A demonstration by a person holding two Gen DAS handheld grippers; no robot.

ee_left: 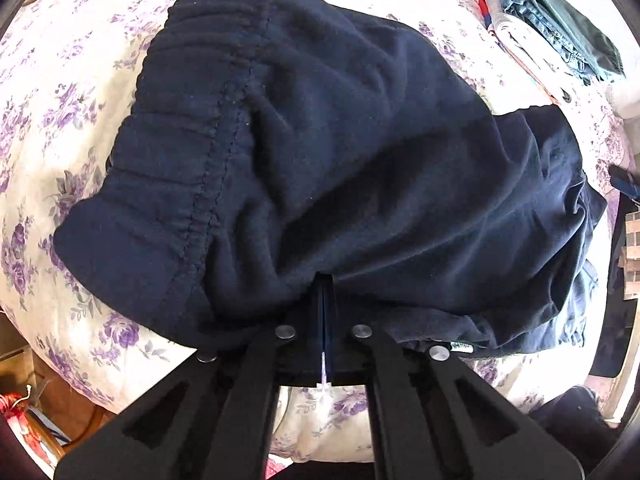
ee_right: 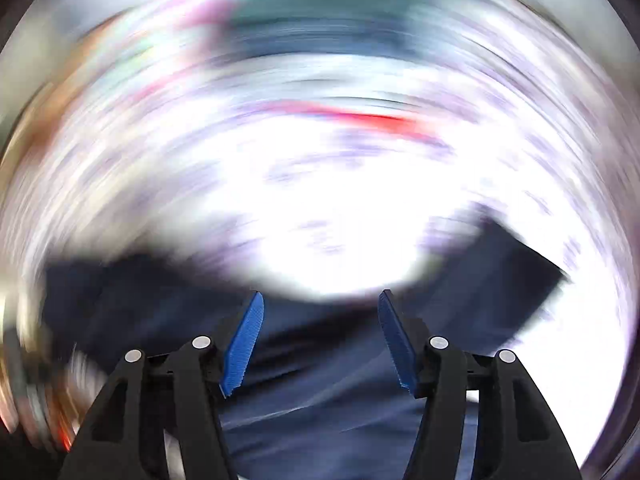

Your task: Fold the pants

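Observation:
Dark navy sweatpants lie bunched on a bed with a purple-flowered cover, the elastic waistband toward the left. My left gripper is shut on a fold of the pants fabric at the near edge. The right wrist view is heavily motion-blurred. My right gripper is open, its blue pads wide apart, above dark navy pants fabric. Nothing is between its fingers.
A stack of folded clothes sits at the far right of the bed. The bed's near-left edge drops to a floor with clutter. A dark object is at the right edge.

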